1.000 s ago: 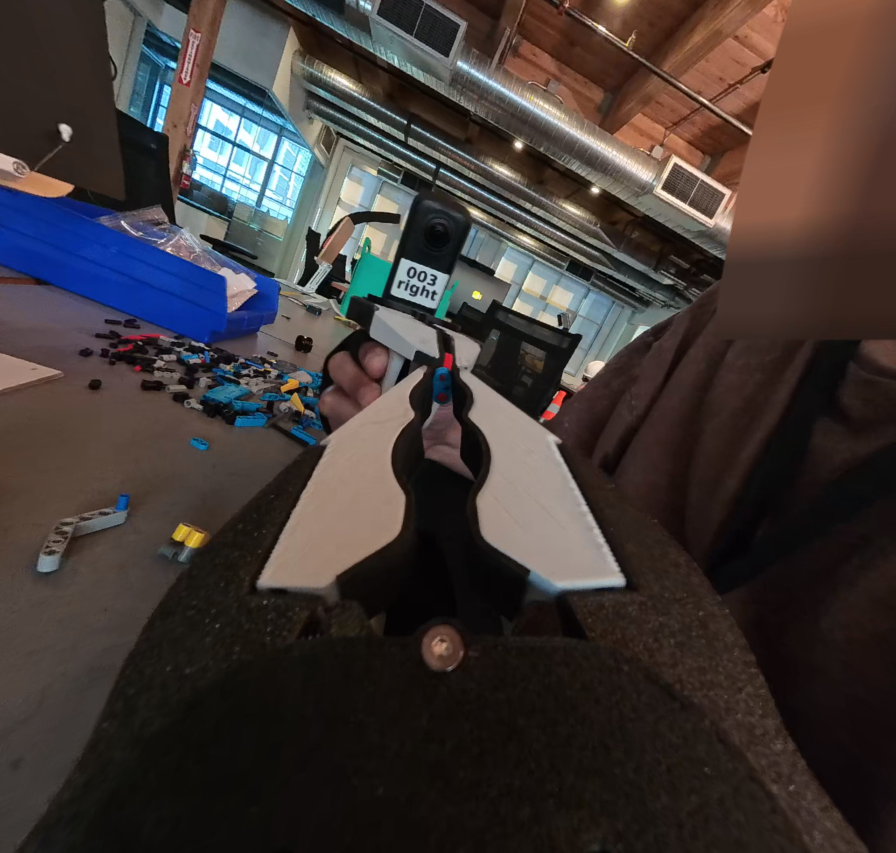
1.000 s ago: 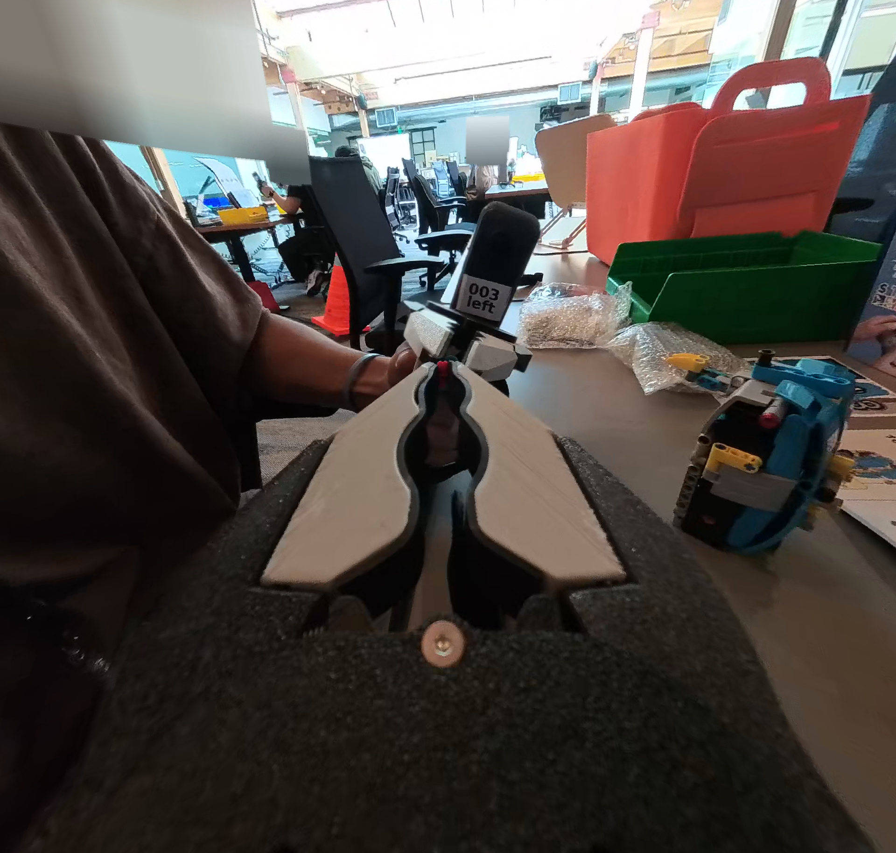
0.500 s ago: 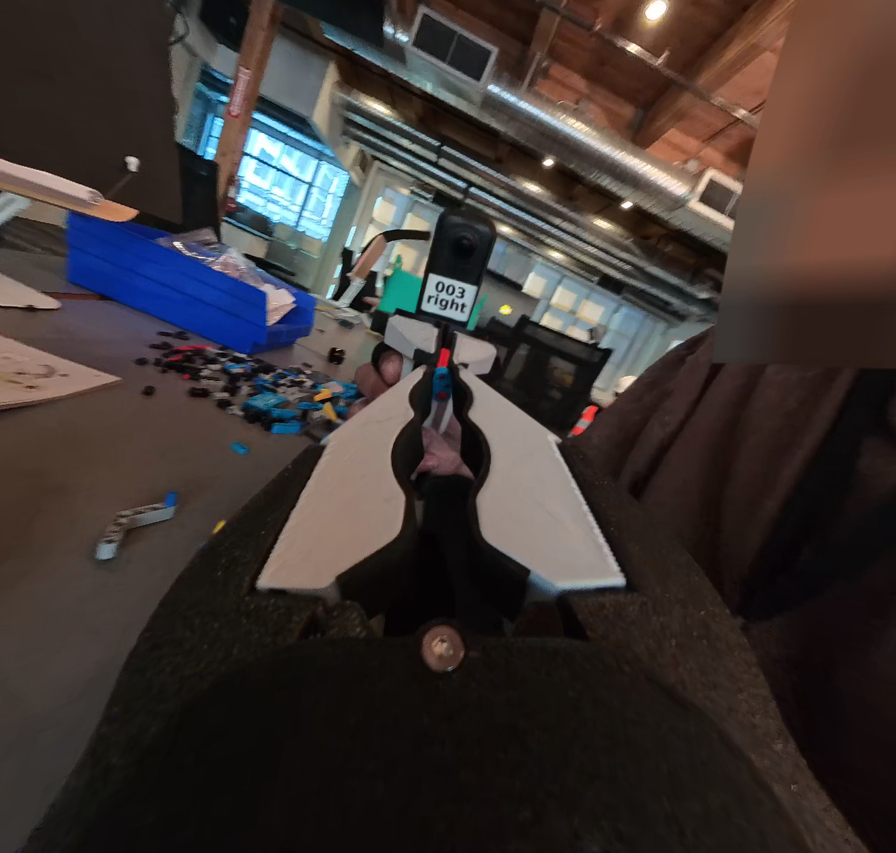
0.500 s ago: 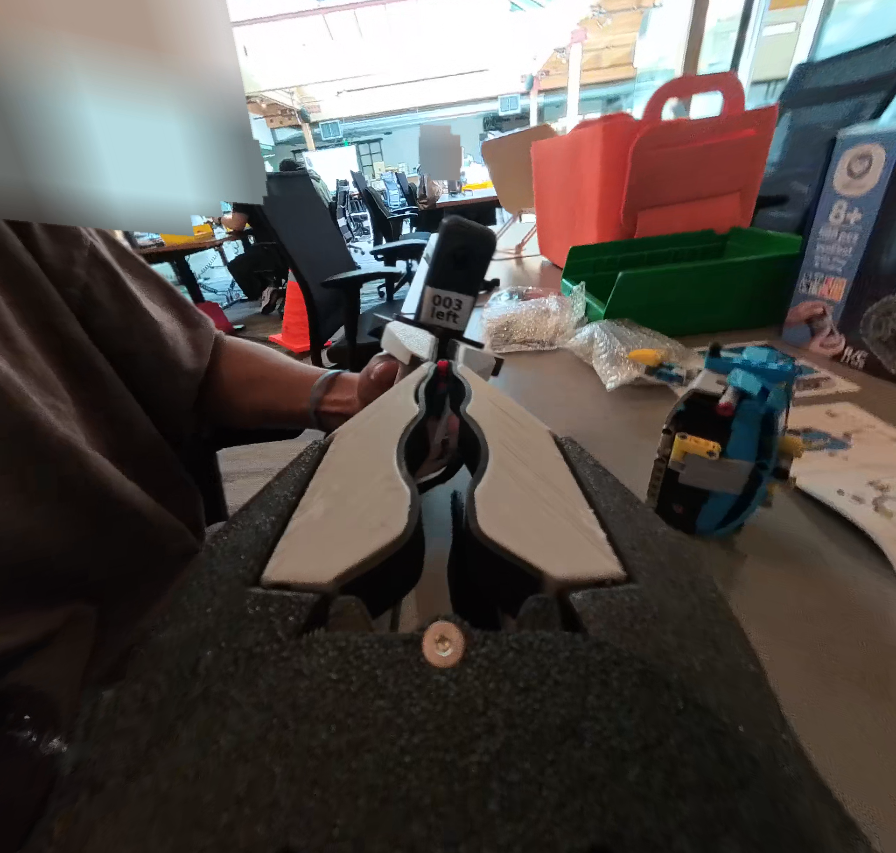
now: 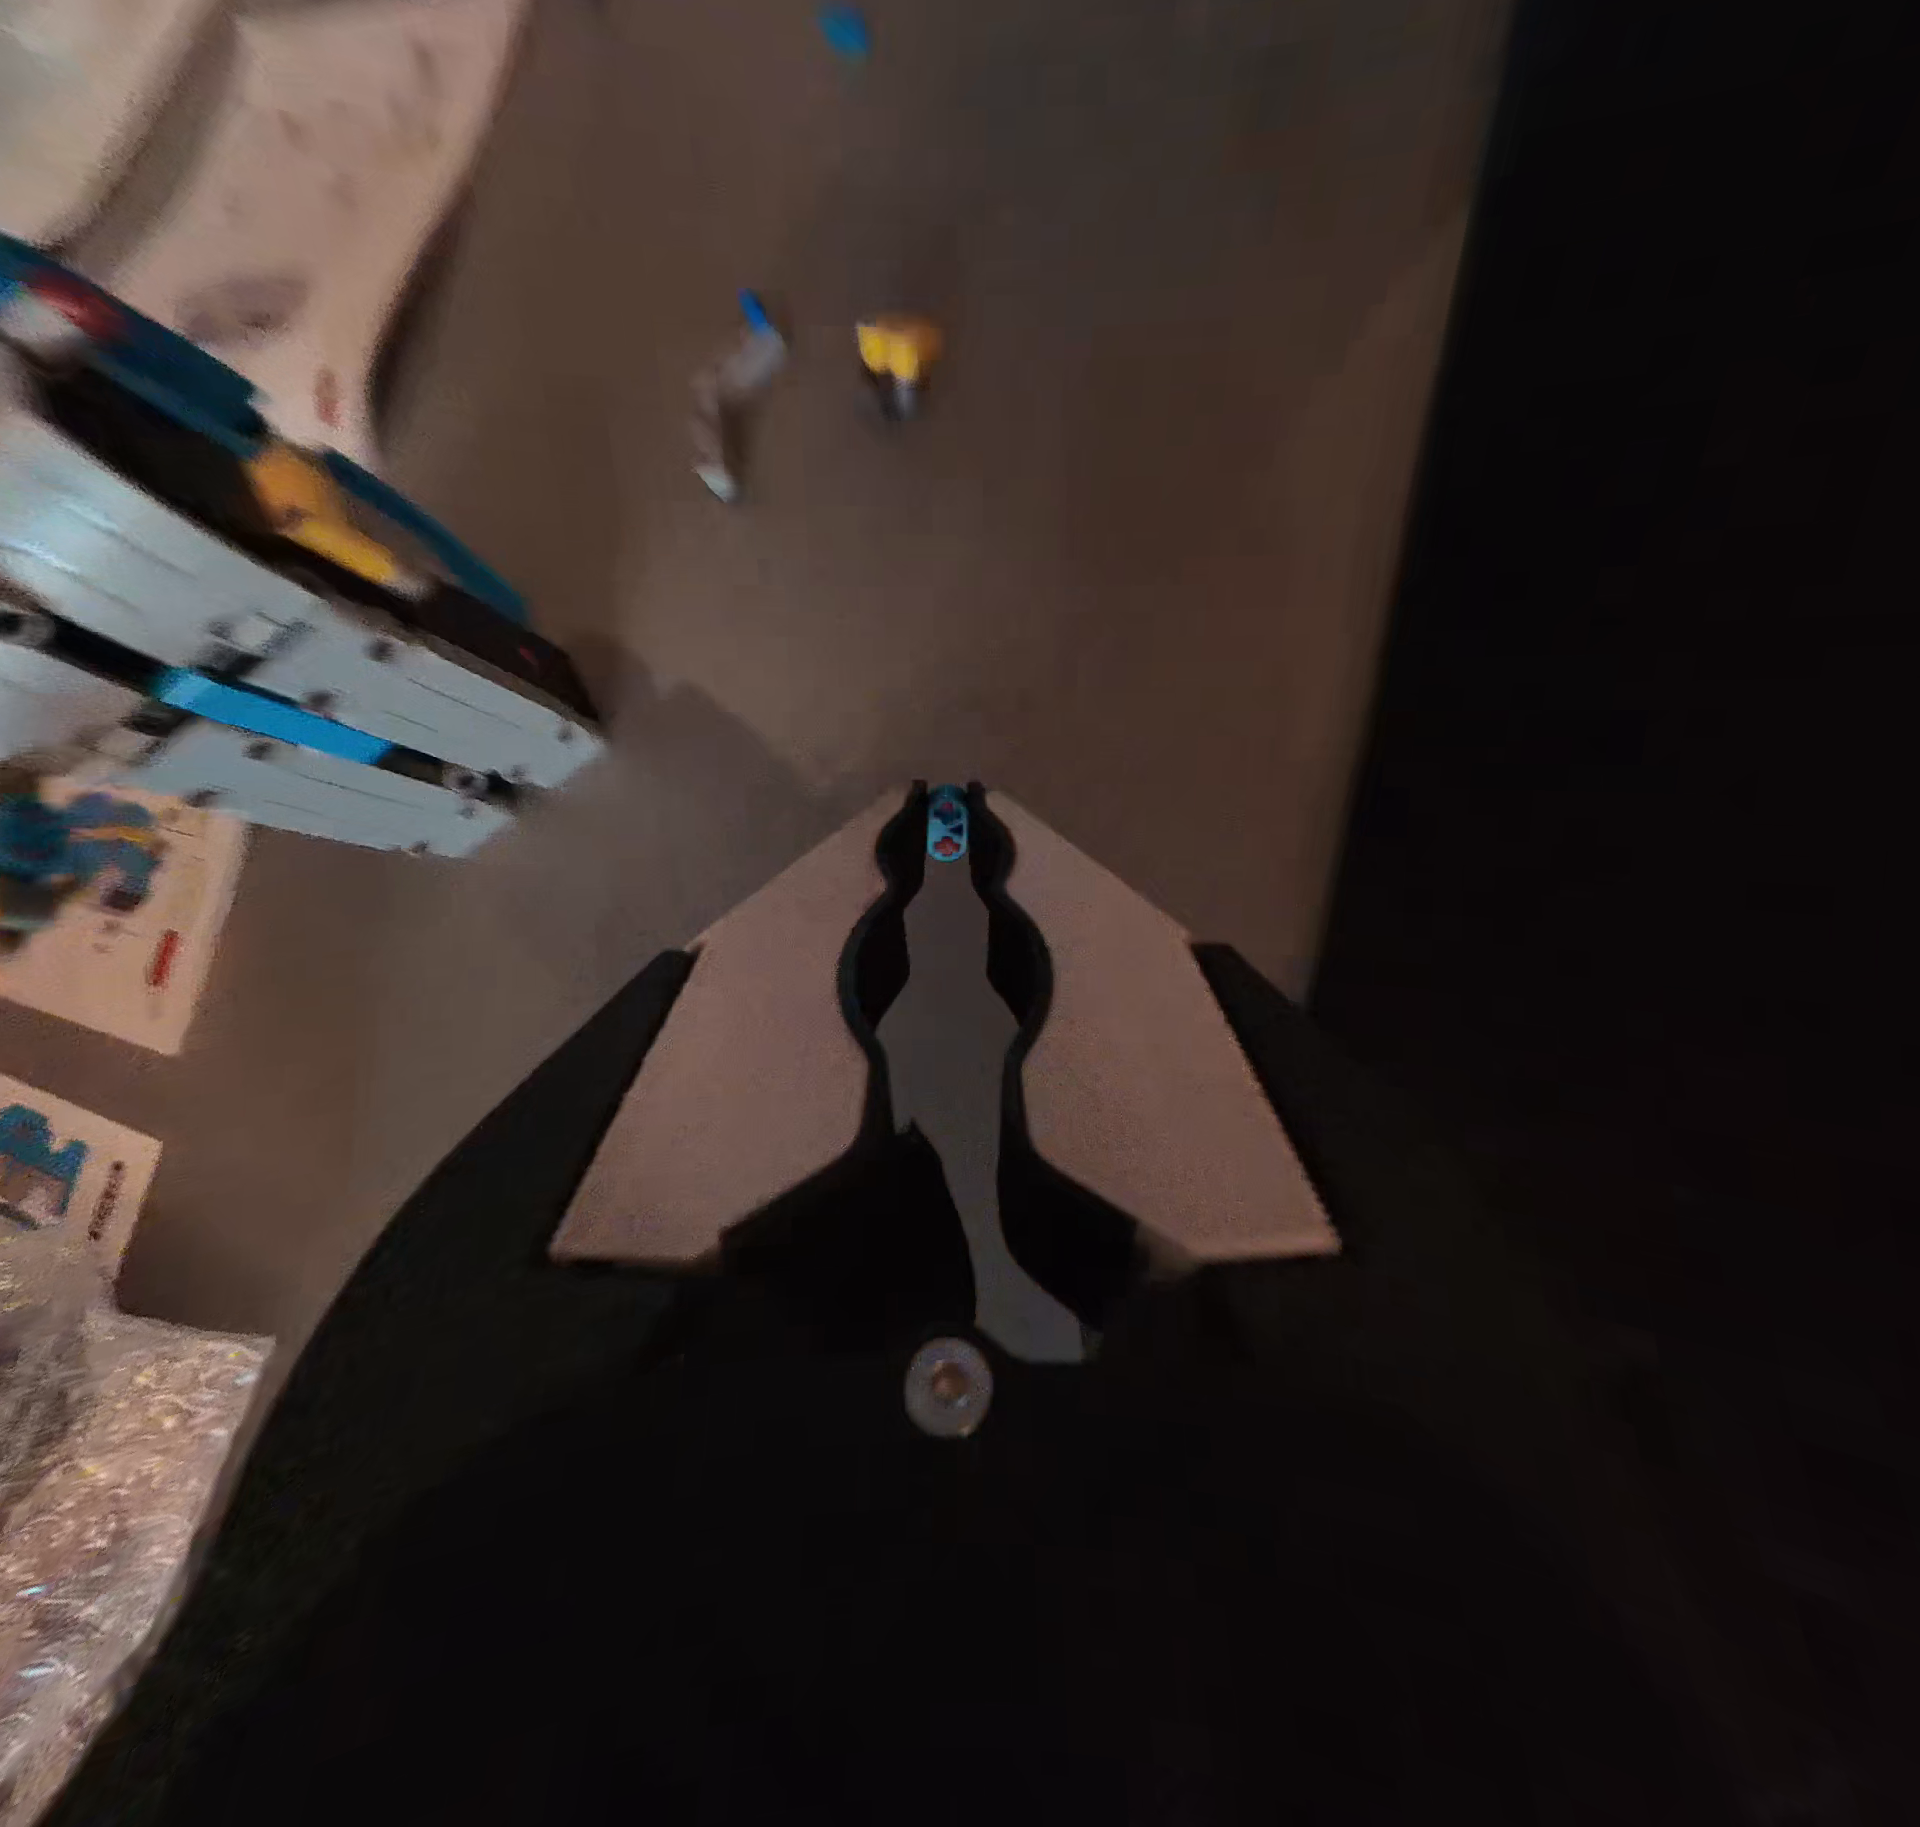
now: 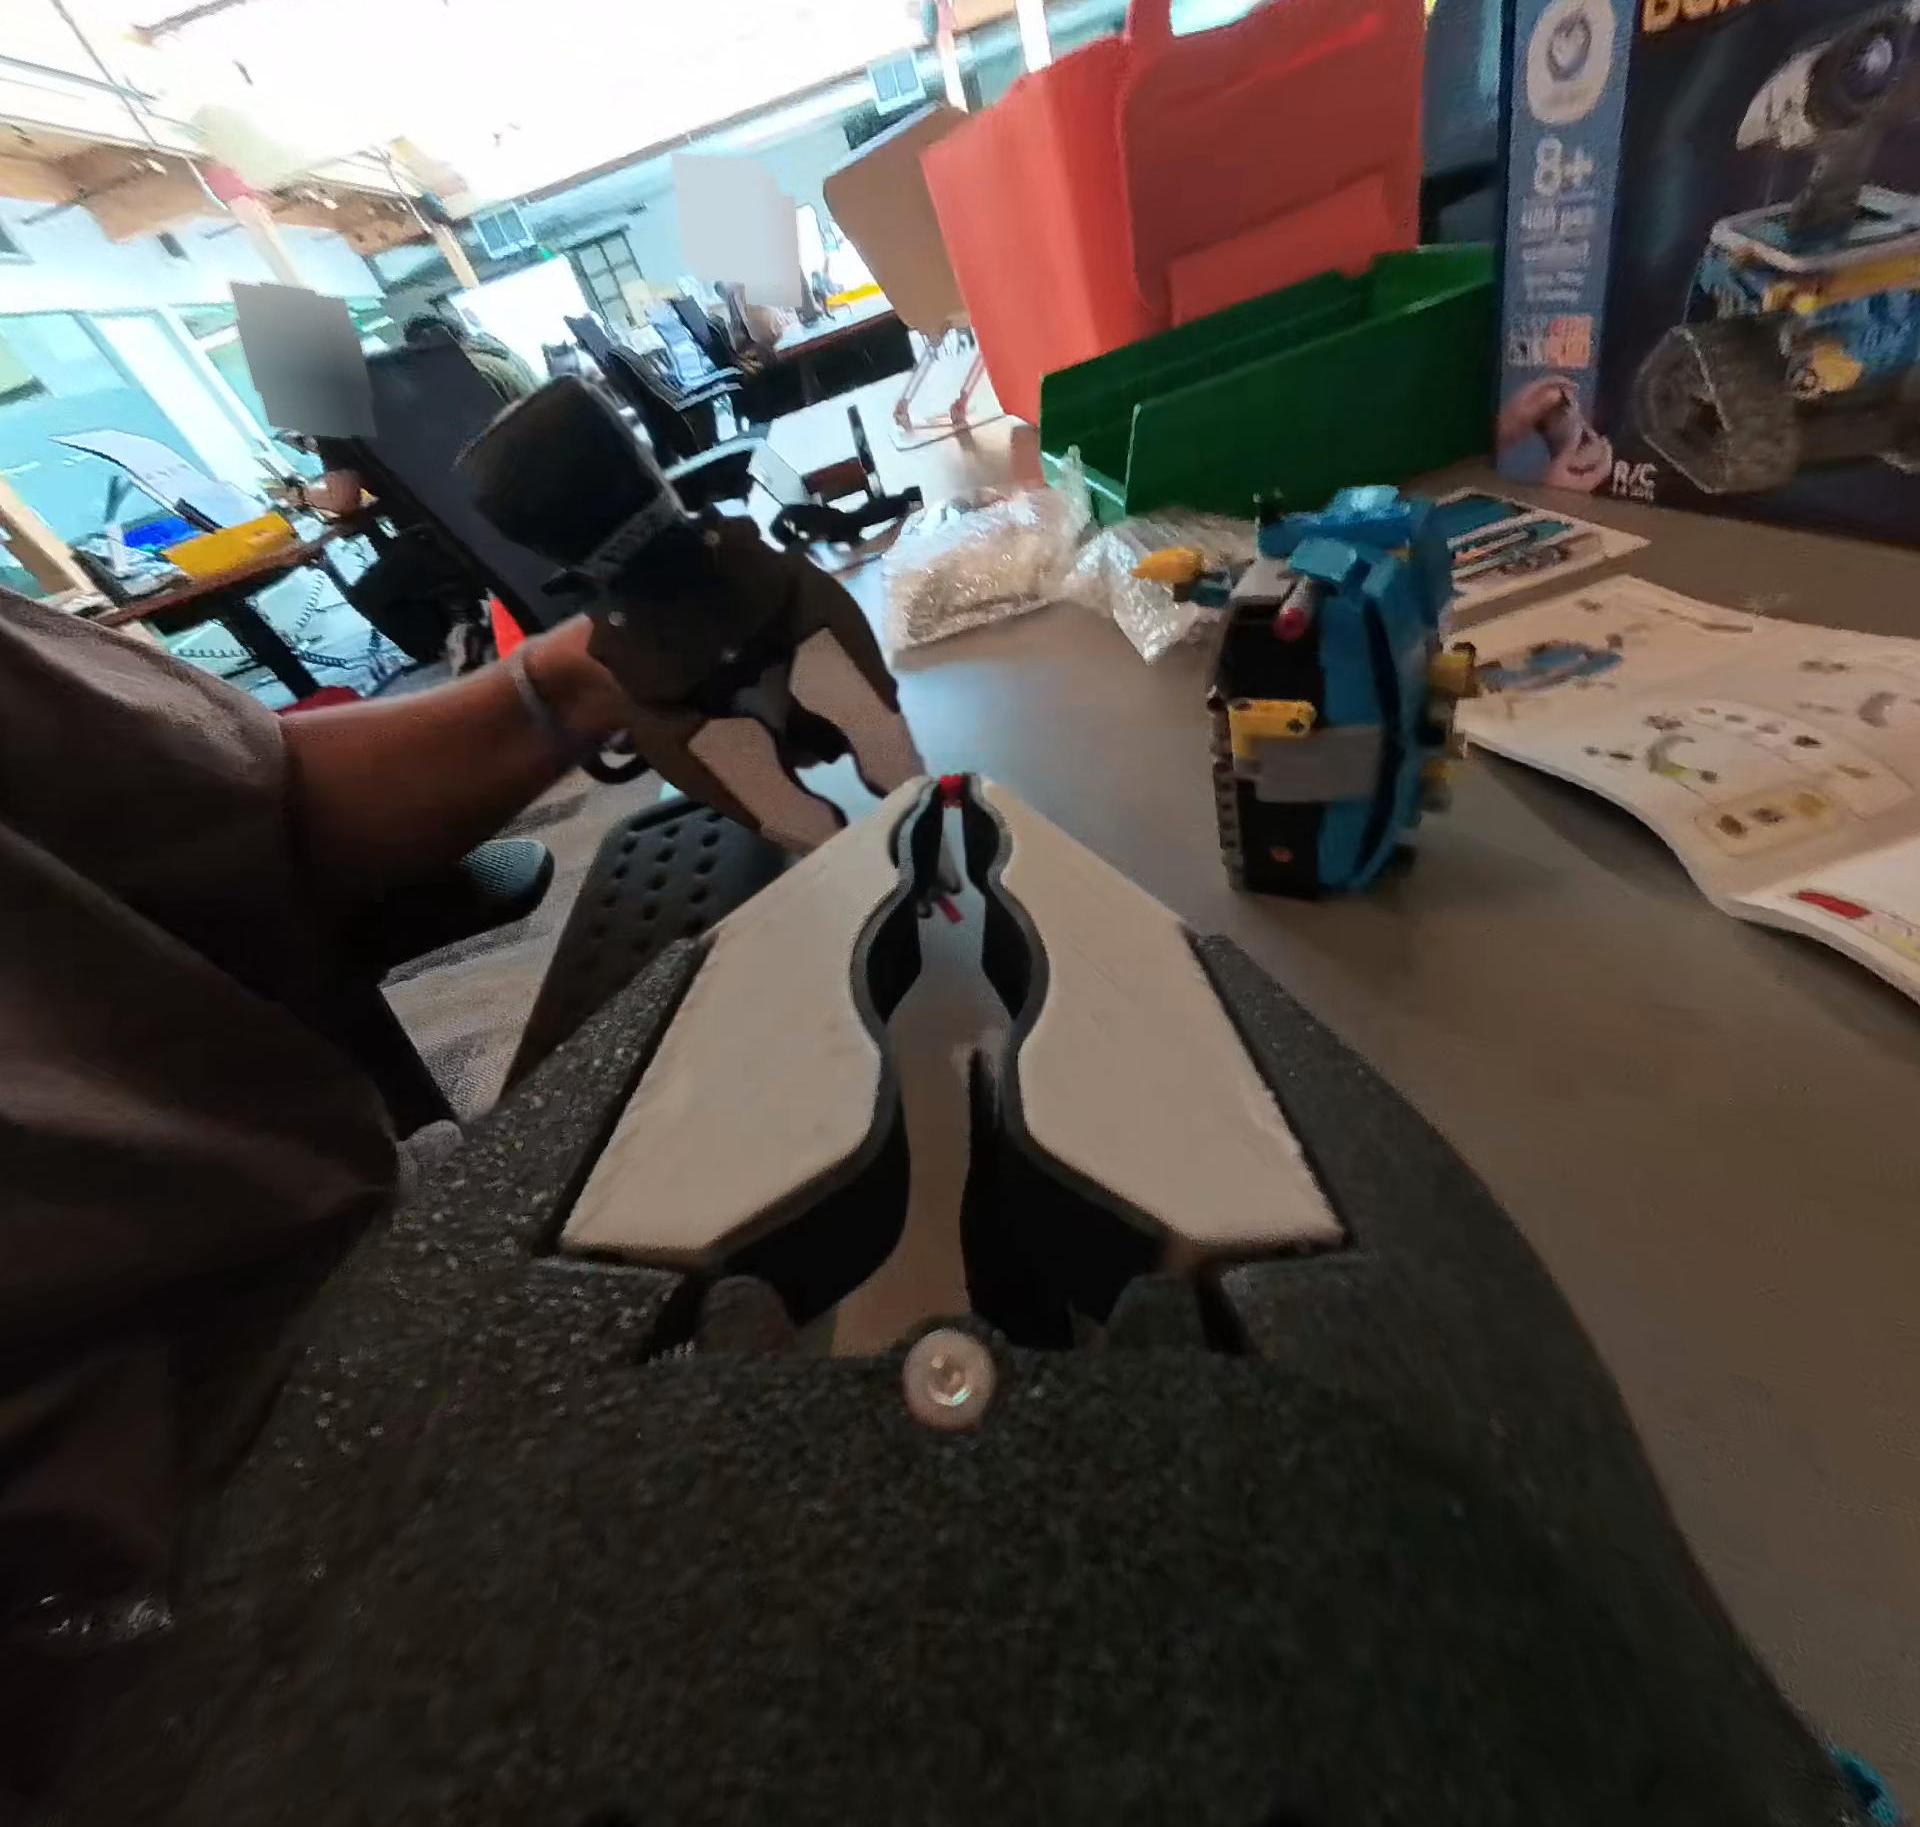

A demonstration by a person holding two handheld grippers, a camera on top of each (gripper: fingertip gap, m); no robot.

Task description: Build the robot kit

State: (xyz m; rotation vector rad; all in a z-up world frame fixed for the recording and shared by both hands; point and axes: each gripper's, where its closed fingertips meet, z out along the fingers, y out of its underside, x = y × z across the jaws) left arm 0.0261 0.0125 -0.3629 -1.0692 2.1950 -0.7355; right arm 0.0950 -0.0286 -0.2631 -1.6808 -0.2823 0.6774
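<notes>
A: Left wrist view, left to right?
B: Blurred. Block-built model (image 5: 281,655), white panels with blue and yellow bits, fills the left edge, with printed sheets (image 5: 94,904) below it on the brown table (image 5: 1091,530). Upper centre: a grey angled beam (image 5: 732,401) with a blue pin, and just beside it, to its right, a small yellow piece (image 5: 896,356). Right side is dark, can't tell what's there.
A: Left gripper?
B: Left gripper (image 5: 943,821) is clenched on a small blue connector with red in its holes (image 5: 945,832), pinched right at the tips, pointing down at the table, well apart from the loose parts.
A: Right wrist view?
B: Person's forearm (image 6: 416,738) at left holds the other gripper, tilted down, centre-left. Right gripper (image 6: 948,801) is clamped on a thin red pin (image 6: 948,788) at the very tips. To its right the blue, black and yellow model (image 6: 1340,717) stands upright on the table, near but not touching. Behind it: plastic bags (image 6: 987,562), a green bin (image 6: 1268,406), an orange bag (image 6: 1195,167). Far right: the kit box (image 6: 1714,219) and an open instruction booklet (image 6: 1714,738).
</notes>
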